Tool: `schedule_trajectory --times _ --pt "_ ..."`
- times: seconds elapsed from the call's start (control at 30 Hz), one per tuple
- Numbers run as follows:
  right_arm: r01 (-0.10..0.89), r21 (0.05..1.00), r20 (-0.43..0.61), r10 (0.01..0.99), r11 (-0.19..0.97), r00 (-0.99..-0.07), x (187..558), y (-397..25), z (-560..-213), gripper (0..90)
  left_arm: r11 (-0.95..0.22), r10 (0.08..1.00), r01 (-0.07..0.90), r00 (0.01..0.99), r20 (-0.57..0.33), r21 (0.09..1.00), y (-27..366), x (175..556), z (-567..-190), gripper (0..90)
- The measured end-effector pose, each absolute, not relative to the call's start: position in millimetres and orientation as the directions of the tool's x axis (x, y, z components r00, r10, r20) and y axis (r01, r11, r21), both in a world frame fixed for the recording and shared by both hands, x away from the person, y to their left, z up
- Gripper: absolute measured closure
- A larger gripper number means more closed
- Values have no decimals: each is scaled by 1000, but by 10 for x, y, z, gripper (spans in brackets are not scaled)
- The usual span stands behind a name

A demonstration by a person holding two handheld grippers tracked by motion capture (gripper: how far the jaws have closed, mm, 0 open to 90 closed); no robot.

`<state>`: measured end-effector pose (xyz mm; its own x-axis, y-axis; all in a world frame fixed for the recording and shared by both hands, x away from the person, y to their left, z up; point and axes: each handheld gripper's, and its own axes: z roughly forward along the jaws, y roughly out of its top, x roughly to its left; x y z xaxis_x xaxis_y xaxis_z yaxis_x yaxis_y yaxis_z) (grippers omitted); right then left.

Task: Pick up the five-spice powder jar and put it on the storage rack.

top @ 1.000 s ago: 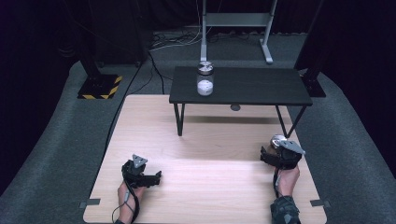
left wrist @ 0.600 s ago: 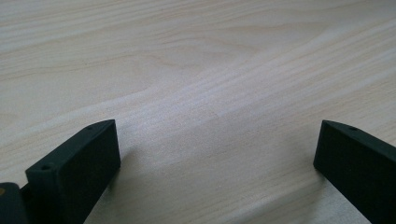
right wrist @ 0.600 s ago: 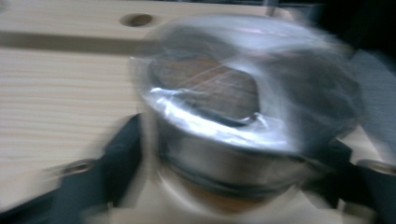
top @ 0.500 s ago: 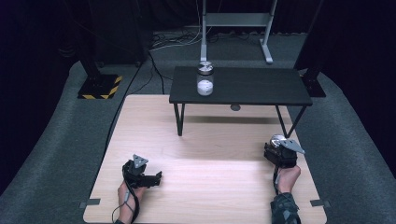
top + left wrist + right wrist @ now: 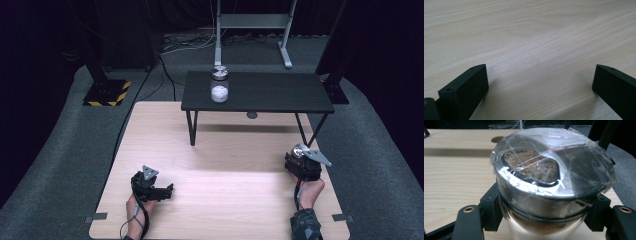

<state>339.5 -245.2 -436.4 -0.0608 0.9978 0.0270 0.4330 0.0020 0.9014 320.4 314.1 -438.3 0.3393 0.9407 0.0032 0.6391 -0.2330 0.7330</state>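
While you hold the jar, this is how things are:

Jar: your right gripper [image 5: 303,165] holds a shiny jar [image 5: 549,182] with brown bits inside. It sits near the right edge of the wooden board [image 5: 225,150], just in front of the black table [image 5: 270,92].
Jar top: the silver lid has a dark window in it, and clear wrap is stretched over it. The jar leans a little toward the camera in the right gripper view.
Right gripper: its two black jaws press on the jar from both sides, just under the lid. Your right hand [image 5: 309,192] is behind it, low on the board.
Left gripper: your left gripper [image 5: 150,186] is low on the left side of the board, well apart from the jar. Its jaws are spread wide, with bare wood between them. They pinch nothing.
Left hand: your left hand [image 5: 135,207] comes in from the bottom edge, with a cable trailing by it.
Other jar: a second jar [image 5: 219,85] with white stuff in it stands upright on the left part of the black table, far from both grippers.
Floor: grey carpet [image 5: 65,165] lies all around the board.
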Motion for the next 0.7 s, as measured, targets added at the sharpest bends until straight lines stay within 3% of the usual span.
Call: schedule_trajectory --times 0.7 --pt "399 916 24 990 33 -137 3315 -2484 -3849 294 -233 941 638 338 4 734 3138 3201 -4384 5"
